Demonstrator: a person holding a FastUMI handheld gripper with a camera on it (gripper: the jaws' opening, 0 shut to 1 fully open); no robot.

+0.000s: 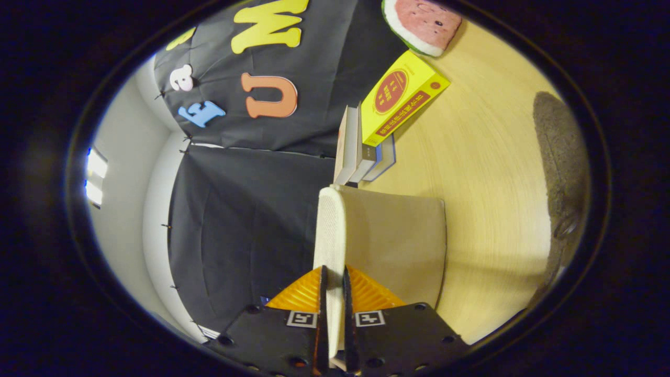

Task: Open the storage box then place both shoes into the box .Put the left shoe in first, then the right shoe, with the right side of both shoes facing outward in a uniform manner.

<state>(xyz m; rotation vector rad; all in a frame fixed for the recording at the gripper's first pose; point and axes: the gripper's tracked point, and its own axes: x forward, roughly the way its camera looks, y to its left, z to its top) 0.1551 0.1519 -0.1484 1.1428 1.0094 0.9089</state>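
The view is rolled on its side, so the wooden tabletop stands to the right and the booth wall to the left. A beige storage box sits just ahead of the fingers. Its white, mesh-textured lid stands on edge and runs down between the two fingers. My gripper is shut on this lid's near edge, with both fingers pressing its faces. A grey-brown fuzzy shape lies on the table beyond the box; I cannot tell whether it is a shoe.
Beyond the box several books stand against the wall, with a yellow book leaning on them. A watermelon-slice cushion lies farther off. Bare wood spreads between the box and the grey-brown shape.
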